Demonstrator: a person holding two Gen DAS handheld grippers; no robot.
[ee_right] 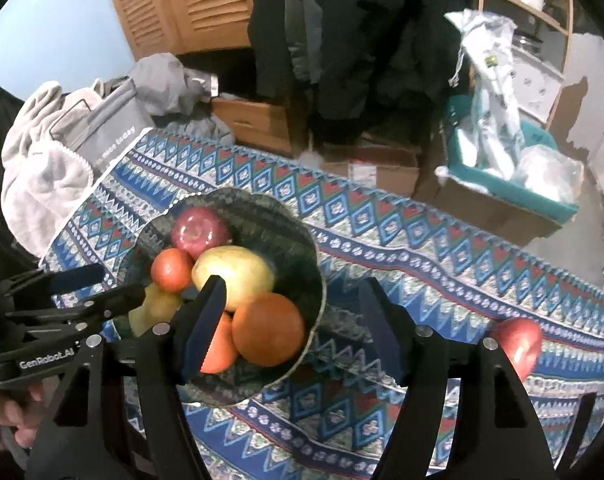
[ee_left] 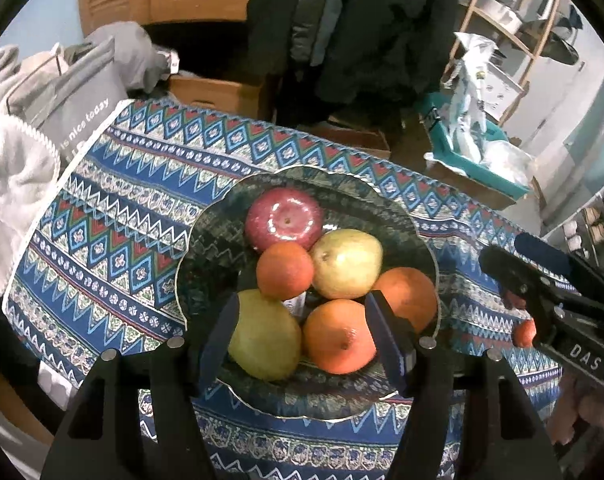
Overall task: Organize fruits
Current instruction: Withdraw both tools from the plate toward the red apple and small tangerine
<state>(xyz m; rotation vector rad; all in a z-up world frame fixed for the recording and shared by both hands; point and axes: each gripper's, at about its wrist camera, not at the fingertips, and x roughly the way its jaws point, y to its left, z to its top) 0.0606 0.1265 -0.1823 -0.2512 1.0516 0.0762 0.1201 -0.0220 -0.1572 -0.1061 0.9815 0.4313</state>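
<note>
The tablecloth [ee_left: 150, 184] is busy — blue, red, white and green bands of zigzags and diamonds. The bowl [ee_left: 218, 240] is dark green-grey with a pale scalloped rim. Inside: a glossy red apple [ee_left: 284, 218], three oranges [ee_left: 338, 336], two yellow-green pears [ee_left: 347, 263]. Another red apple [ee_right: 518, 344] lies on the cloth.

1. The place is a lived-in home room used partly for storage: dark coats [ee_left: 366, 20] hang beside louvred wooden doors [ee_right: 190, 0].
2. A blue, red and white zigzag-patterned tablecloth [ee_left: 142, 184] covers the table; crumpled grey and white laundry [ee_left: 14, 176] lies at its far left corner.
3. Brown cardboard boxes [ee_right: 254, 120] sit past the far edge.
4. A light wooden shelf rack [ee_left: 522, 28] holds pots at the right.
</note>
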